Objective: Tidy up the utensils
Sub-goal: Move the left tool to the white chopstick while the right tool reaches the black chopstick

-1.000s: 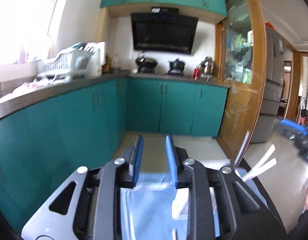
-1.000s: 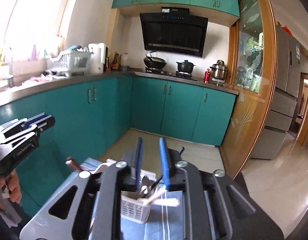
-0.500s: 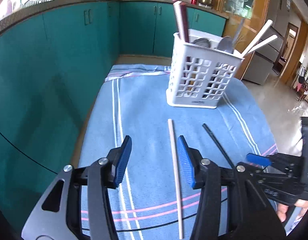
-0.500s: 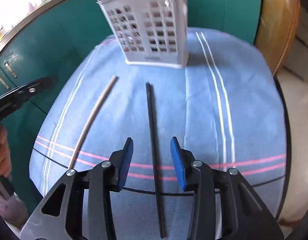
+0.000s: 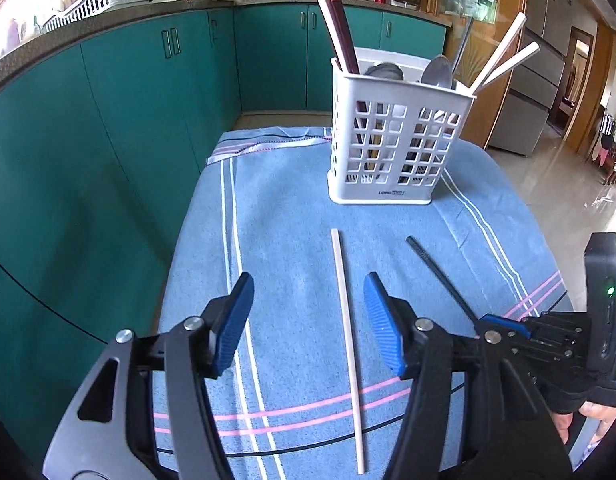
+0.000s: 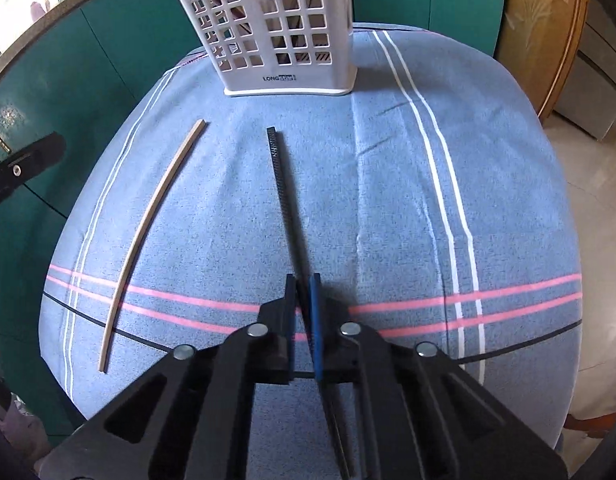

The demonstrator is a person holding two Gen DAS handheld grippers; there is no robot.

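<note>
Two chopsticks on the blue cloth, one already pinched.

Nearest, the right gripper (image 6: 302,280) has its jaws closed tight on the black chopstick (image 6: 282,188), which runs toward 12 o'clock on the striped cloth (image 6: 387,184). The left gripper (image 5: 308,316) hangs spread wide, holding nothing, the pale chopstick (image 5: 345,300) lying between its blue pads (image 5: 381,320). Farther off at 12 o'clock stands the white basket (image 5: 391,140), upright, with spoons and chopsticks in it. Teal cabinets (image 5: 120,120) stand beyond, toward 10 o'clock.
</note>
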